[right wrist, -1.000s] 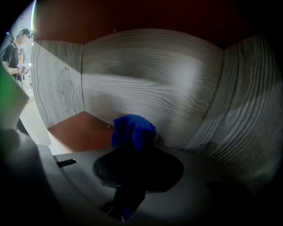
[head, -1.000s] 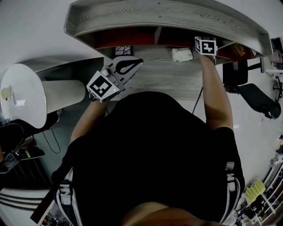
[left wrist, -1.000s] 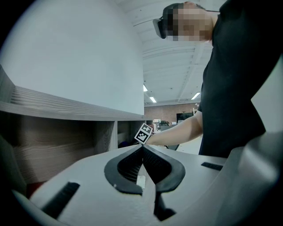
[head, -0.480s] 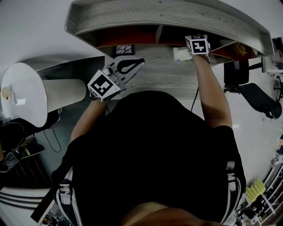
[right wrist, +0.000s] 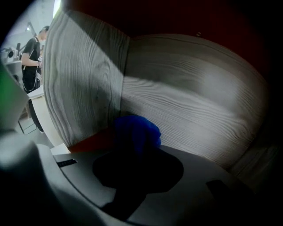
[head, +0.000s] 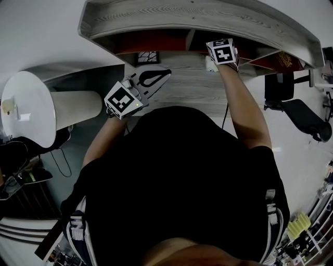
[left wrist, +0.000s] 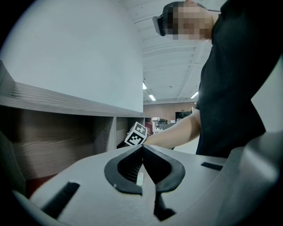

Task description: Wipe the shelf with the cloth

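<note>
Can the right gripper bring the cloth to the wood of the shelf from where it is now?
Likely yes. The right gripper is shut on the blue cloth inside the shelf, and nothing shows between cloth and wood.

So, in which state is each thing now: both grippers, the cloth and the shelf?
left gripper: shut, empty, held in front of the shelf.
right gripper: shut on the cloth, reaching into a compartment.
cloth: bunched up, clamped in the jaws.
shelf: upright, open at the front.
</note>
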### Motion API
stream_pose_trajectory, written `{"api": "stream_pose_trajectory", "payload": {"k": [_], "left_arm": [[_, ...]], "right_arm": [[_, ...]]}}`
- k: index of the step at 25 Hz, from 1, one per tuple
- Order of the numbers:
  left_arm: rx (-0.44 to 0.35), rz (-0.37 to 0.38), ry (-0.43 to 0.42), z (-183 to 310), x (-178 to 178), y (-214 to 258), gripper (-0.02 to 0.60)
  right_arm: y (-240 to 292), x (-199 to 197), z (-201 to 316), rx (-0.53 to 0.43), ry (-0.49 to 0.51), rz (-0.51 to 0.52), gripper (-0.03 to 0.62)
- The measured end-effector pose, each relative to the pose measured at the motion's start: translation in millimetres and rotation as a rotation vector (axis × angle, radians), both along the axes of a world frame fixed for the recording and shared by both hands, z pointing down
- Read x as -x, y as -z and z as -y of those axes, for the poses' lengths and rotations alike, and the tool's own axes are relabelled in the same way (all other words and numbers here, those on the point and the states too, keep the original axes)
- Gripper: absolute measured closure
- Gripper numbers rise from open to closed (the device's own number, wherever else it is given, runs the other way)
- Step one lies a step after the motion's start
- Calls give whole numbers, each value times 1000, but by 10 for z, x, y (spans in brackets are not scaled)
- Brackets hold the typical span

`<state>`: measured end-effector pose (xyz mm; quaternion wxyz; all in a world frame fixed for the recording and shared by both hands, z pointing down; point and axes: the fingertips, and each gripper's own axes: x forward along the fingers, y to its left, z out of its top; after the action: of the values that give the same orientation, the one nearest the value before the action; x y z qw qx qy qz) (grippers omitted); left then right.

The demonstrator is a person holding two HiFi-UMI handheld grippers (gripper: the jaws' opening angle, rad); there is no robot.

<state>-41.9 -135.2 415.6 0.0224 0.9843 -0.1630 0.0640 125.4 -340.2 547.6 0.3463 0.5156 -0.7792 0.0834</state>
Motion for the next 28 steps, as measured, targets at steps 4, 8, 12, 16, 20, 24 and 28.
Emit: {"api": "stream_pose_trajectory", "payload": {"k": [4,8,12,16,20,24,28], "left_arm": [[-21,8,-24,-28,1,-46,565],[-19,15,-44,-53,-35,-65,565],[11,14,-27,-35,-36,-55,565],[-6,17,-39,-35,-48,-76,565],[-11,20,-45,-27,-57,-86,565],[-8,18,-49,-22,-59,-83,565],[-5,21,-52,-23,-61,-92,565]], "right_arm": [[28,257,-1,-10,54,-4,522],[29,419,1,-13,93,-11,522],[27,523,5,-4,113,5,522],[24,524,0,-4,103,17,522],[25,510,-2,-3,102,8,522],[35,523,1,-8,105,8,522],[42,530,5,-13,106,11,522]]}}
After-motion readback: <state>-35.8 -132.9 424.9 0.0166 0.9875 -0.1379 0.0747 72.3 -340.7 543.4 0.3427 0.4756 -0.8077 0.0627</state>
